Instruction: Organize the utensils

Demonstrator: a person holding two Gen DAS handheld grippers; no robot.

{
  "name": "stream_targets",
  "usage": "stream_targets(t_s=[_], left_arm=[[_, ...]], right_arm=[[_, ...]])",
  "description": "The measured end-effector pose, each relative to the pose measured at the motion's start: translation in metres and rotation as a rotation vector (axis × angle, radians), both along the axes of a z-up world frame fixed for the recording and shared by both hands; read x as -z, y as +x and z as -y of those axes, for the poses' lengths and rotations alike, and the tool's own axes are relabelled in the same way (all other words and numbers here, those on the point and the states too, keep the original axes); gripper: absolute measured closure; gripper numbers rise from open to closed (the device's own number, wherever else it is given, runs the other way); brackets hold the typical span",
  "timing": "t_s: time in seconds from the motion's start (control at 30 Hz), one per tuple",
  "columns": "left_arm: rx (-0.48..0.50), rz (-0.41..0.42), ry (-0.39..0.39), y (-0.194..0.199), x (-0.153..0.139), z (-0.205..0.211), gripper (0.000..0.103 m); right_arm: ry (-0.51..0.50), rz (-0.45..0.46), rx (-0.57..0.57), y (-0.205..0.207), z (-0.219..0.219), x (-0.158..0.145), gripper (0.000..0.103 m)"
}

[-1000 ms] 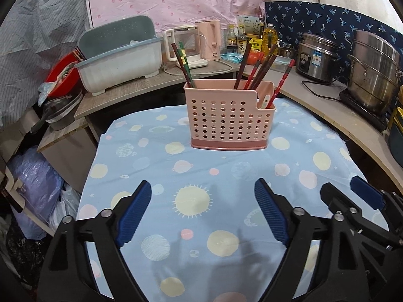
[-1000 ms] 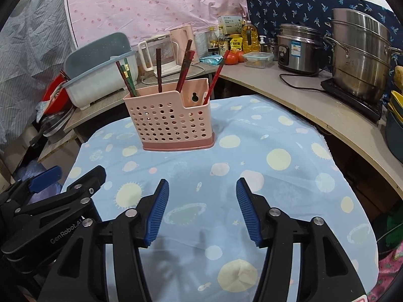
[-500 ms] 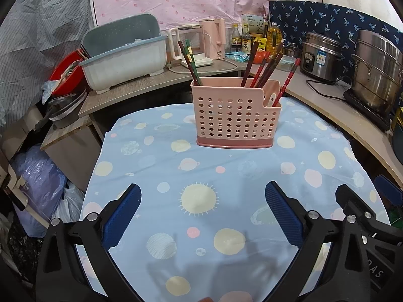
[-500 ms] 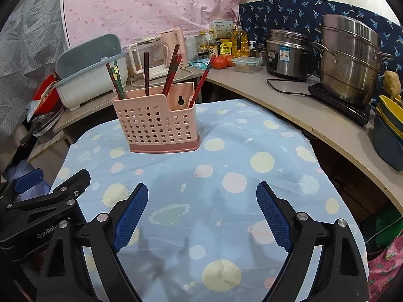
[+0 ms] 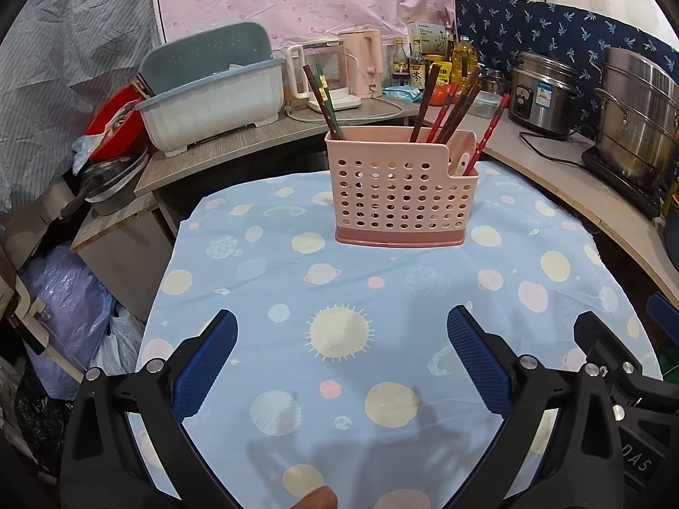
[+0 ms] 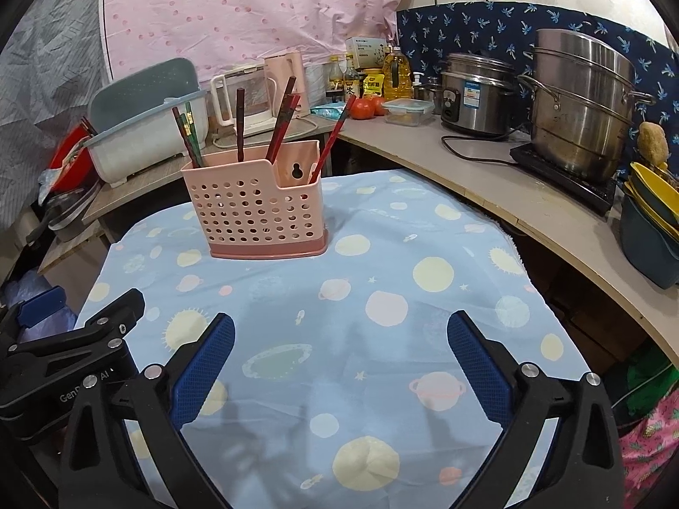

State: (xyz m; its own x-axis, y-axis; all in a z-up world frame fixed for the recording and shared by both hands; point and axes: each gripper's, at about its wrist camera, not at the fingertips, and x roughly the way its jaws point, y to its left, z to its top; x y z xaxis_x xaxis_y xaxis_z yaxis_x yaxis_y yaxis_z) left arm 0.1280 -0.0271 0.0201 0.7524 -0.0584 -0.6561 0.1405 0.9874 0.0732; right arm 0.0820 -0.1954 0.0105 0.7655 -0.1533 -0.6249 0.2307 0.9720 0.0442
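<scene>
A pink perforated utensil holder (image 5: 401, 188) stands upright at the far side of the table on a blue planet-print cloth (image 5: 339, 297). Several dark and red chopsticks (image 5: 445, 110) stick out of it, and a white spoon handle shows in its low right compartment. It also shows in the right wrist view (image 6: 254, 208). My left gripper (image 5: 341, 356) is open and empty, low over the near cloth. My right gripper (image 6: 339, 360) is open and empty beside it, to the right. Both are well short of the holder.
A grey dish tub (image 5: 212, 93) and kettles (image 5: 335, 72) sit on the back counter. A rice cooker (image 6: 479, 93) and steel steamer pot (image 6: 581, 102) stand on the right counter, with stacked bowls (image 6: 653, 212) at its near end. Bags lie on the floor at left.
Both grippers have pulled back from the holder and risen a little. The right gripper's jaws have opened much wider. The left jaws also stand slightly wider.
</scene>
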Motion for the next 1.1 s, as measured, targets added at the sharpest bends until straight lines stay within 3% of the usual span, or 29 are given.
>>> stream_targets(t_s=[1.1], left_arm=[[-0.01, -0.005, 0.013, -0.0028, -0.0002, -0.0011, 0.008]], right_arm=[[-0.003, 0.007, -0.001, -0.0012, -0.0045, -0.0016, 0.006]])
